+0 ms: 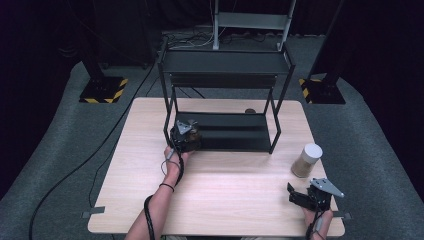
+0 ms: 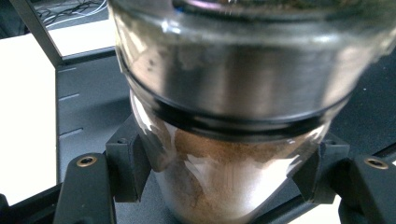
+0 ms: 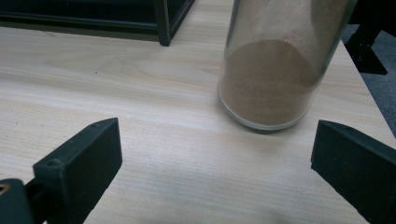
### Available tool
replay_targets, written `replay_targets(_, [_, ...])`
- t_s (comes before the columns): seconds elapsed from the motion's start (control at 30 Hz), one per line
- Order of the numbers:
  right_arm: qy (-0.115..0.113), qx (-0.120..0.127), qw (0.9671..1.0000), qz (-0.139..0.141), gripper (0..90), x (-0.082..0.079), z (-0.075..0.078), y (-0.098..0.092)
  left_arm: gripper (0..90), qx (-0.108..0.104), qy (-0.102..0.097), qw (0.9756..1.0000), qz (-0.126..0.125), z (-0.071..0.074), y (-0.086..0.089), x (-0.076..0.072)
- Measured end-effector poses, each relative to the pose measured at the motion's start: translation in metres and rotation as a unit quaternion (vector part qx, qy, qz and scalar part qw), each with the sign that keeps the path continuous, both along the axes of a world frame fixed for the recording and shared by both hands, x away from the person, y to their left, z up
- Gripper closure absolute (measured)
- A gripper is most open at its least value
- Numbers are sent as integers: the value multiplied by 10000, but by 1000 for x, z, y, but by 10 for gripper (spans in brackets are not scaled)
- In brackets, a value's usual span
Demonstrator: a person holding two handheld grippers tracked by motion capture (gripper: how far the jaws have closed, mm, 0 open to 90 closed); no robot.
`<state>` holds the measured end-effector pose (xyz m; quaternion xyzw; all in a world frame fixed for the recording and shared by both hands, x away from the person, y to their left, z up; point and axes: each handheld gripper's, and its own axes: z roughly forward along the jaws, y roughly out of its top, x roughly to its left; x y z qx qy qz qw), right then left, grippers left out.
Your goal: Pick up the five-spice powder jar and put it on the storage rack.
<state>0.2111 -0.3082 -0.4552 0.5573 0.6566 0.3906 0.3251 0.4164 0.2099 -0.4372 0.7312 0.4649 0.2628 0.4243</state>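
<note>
A glass jar (image 2: 219,163) of brown powder with a metal lid sits between my left gripper's (image 2: 219,179) pads, which press on both its sides. In the high view my left gripper (image 1: 184,134) holds it at the front left corner of the black shelf rack's (image 1: 235,137) lower shelf. A second jar (image 1: 306,160) of tan powder with a white lid stands on the table at the right. My right gripper (image 1: 299,196) stands open just in front of that jar (image 3: 275,70), its pads (image 3: 84,163) wide apart and not touching it.
The two-level black rack (image 1: 225,62) stands at the table's far middle, one leg (image 3: 162,23) showing in the right gripper view. The wooden table (image 1: 225,190) has bare room in front. Cables (image 1: 90,160) trail over the grey floor at left.
</note>
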Motion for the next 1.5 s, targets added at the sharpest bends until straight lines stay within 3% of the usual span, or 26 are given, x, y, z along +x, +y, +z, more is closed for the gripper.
replay_targets(0.5, [-2,-2,10000,-6,7,0,0,0,315,-82,-157,9998,11,-8,0,0])
replay_targets(1.5, [-15,-12,10000,-2,8,-1,0,0,313,-65,-99,9999,-10,-5,0,4])
